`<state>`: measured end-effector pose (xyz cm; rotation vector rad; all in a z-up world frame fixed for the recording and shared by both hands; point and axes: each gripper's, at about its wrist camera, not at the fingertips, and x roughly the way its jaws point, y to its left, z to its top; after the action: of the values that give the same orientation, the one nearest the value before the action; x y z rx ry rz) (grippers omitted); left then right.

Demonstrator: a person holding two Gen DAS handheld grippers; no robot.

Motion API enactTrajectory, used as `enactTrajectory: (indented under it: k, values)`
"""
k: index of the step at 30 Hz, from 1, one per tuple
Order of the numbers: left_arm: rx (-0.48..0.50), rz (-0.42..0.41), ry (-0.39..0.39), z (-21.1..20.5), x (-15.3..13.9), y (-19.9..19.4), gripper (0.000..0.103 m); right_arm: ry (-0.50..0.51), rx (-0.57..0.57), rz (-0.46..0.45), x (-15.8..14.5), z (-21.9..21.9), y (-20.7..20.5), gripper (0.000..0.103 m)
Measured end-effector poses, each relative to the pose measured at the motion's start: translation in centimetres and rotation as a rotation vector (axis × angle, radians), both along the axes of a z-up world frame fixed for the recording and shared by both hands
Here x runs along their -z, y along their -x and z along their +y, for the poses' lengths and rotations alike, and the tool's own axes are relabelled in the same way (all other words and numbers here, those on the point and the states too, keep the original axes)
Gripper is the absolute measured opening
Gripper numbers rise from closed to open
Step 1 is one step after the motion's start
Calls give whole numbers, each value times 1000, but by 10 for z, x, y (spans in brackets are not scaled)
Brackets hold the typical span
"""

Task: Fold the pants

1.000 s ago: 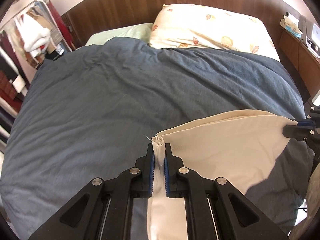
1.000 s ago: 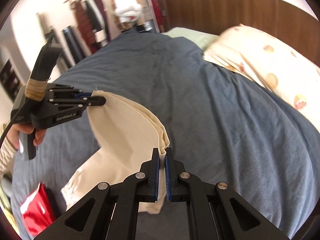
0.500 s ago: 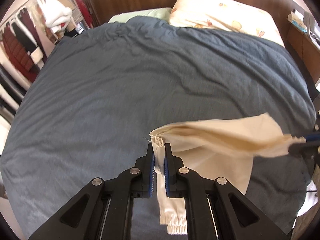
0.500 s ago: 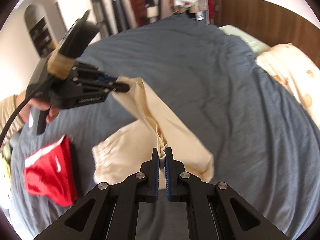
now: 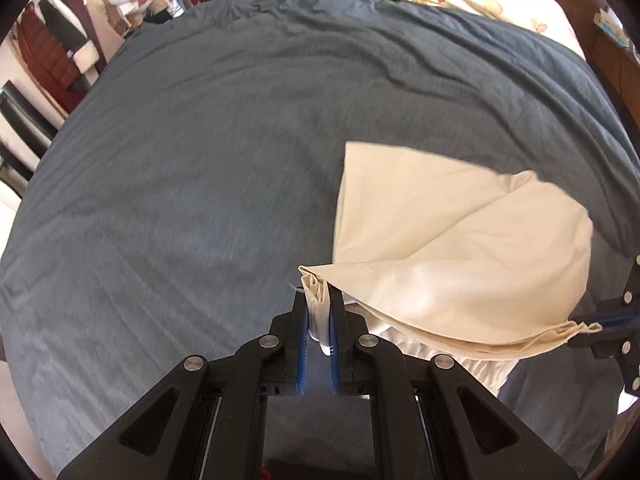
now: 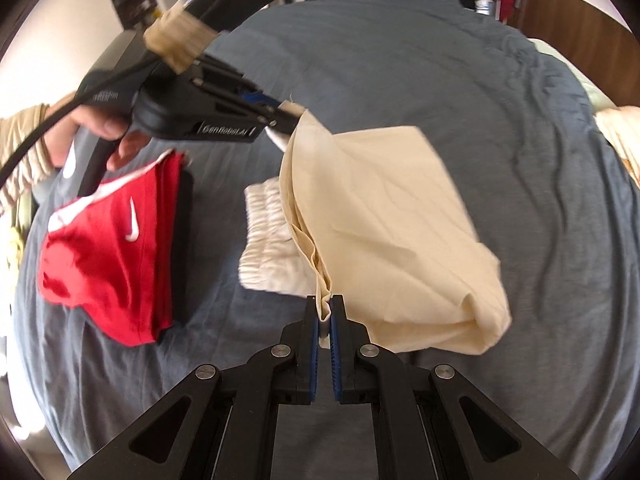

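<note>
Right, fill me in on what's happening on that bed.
A person is folding cream pants on a bed with a dark blue duvet, using a handheld gripper in each hand. The left gripper and the right gripper are each shut on a bunched edge of the pants, holding that edge up while the rest drapes onto the duvet. The white elastic waistband lies beneath the fold. A red garment sits to one side.

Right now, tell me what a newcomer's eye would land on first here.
First, the cream pants, held up between both tools over the grey-blue duvet: the left tool pinches one bunched corner, the right tool another, and the far part rests on the bed. Next, bright red shorts lying left of the pants.
</note>
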<state>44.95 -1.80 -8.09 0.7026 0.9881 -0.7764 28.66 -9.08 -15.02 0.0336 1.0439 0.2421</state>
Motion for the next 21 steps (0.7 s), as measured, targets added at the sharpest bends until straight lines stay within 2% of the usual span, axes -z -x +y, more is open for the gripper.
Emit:
enactTrajectory:
  k: [4, 8, 10, 12, 14, 19, 21]
  values:
    - [-21, 3, -18, 11, 7, 0, 14, 16, -26, 21, 12, 18, -2, 6]
    - [-50, -21, -52, 21, 7, 4, 31, 15, -49, 56, 20, 28, 0, 7]
    - [-75, -20, -58, 30, 5, 6, 32, 8, -72, 81, 23, 33, 2, 7]
    - [-108, -37, -81, 41, 4, 9, 37, 0, -83, 119, 25, 36, 5, 11]
    - [-128, -51, -91, 47, 0, 15, 37, -15, -114, 146, 24, 39, 10, 16]
    - [-198, -35, -37, 60, -16, 29, 41, -32, -146, 111, 8, 39, 25, 16]
    - [-281, 17, 53, 67, -25, 32, 41, -17, -121, 54, -3, 34, 28, 16]
